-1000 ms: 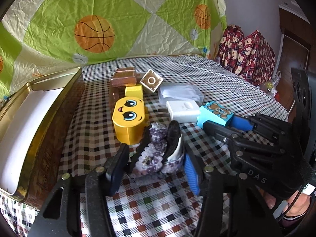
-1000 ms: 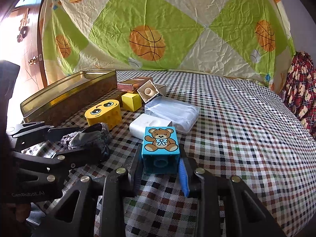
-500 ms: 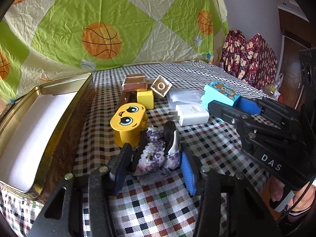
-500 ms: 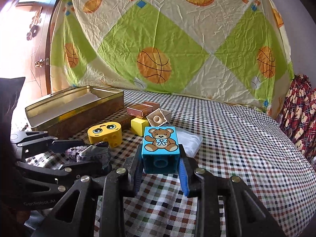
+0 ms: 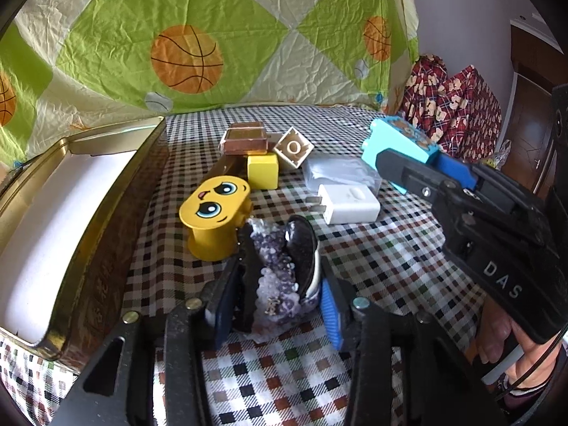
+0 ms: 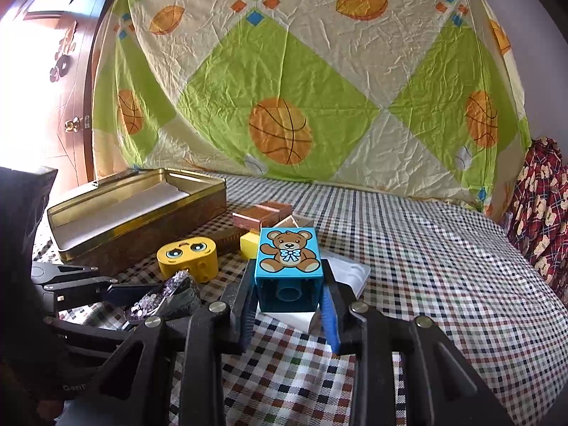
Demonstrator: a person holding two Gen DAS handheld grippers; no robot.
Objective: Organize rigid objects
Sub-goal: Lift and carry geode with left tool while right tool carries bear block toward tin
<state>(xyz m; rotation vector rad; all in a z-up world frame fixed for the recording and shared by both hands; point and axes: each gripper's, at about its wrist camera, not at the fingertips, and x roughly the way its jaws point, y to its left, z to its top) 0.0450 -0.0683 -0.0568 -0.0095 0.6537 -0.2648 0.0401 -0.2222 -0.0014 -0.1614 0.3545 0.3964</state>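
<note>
Two yellow blocks [image 5: 215, 218] (charger [image 5: 349, 203] beside) crowd the amethyst geode [image 5: 280, 269]

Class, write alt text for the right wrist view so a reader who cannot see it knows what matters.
The right tongs grip a blue teddy-bear block above a checked tablecloth. Behind it lie a yellow face block, a white charger and an open gold tin; at left, the left tongs hold a purple crystal rock.

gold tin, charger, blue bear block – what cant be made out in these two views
- Gold tin: its near end runs off the left wrist picture's edge; only white lining shows inside.
- White charger: mostly hidden behind the blue bear block in the right wrist view.
- Brown box: largely covered by the yellow cube.
</note>
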